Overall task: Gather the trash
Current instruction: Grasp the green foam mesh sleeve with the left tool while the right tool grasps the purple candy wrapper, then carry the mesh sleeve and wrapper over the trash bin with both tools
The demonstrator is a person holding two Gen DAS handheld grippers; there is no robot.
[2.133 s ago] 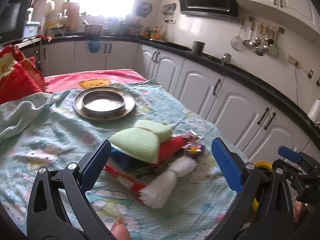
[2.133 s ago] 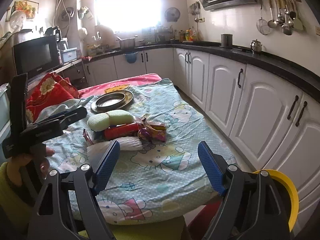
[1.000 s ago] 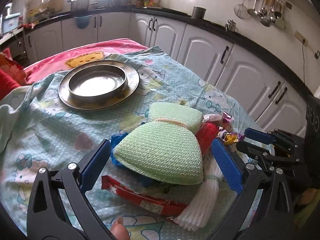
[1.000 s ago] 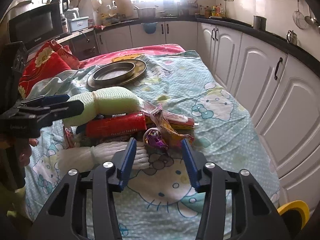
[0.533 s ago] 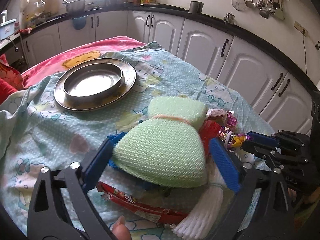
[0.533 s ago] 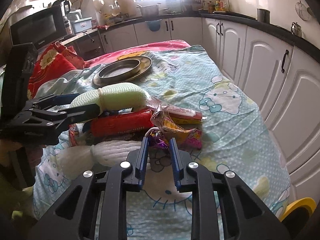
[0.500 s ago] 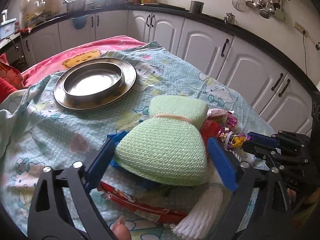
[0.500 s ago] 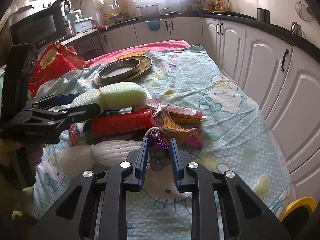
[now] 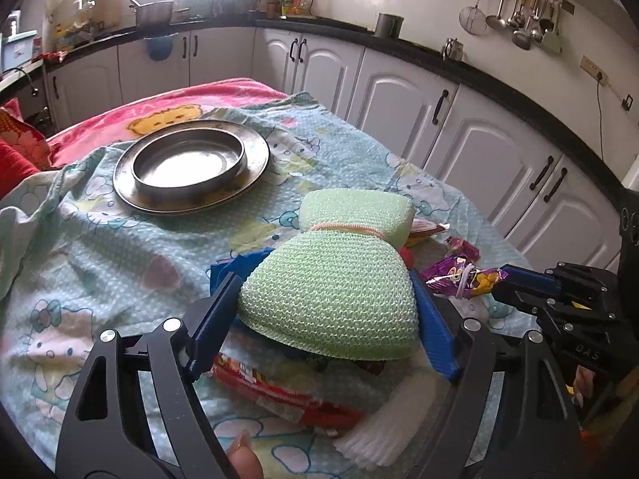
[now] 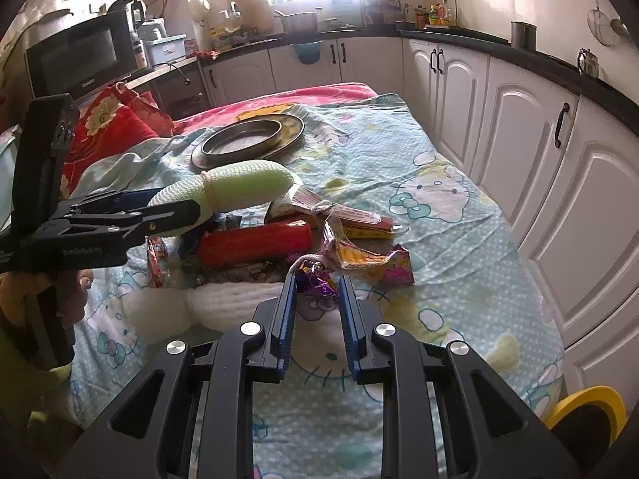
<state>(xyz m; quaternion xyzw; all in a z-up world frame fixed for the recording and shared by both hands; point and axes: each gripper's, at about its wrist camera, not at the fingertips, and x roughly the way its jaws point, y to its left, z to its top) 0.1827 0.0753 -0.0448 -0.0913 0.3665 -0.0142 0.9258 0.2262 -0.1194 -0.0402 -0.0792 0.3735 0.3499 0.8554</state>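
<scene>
Early stage, by the look of it. Left gripper (image 9: 325, 311) fingers closed on pale green foam-net bundle (image 9: 331, 291), frame centre. Right gripper (image 10: 317, 279) fingers pinching purple foil wrapper (image 10: 313, 275), lower centre. Red packets (image 10: 255, 245), white foam net (image 10: 223, 303) remain on surface (image 10: 439, 215); nothing binned.

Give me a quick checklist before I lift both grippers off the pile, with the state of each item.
1. Left gripper closed on the green foam net: ok, both pads press its sides.
2. Right gripper closed on the purple wrapper: ok, pinched at the fingertips.
3. White loop around the purple wrapper free of other trash: cannot tell.
4. Red wrapper and white foam net under the green net not caught in the left gripper: cannot tell, partly hidden.
5. Metal plate clear of both grippers: ok, it sits farther back on the cloth.
6. Bin within reach: cannot tell; only a yellow rim shows.
</scene>
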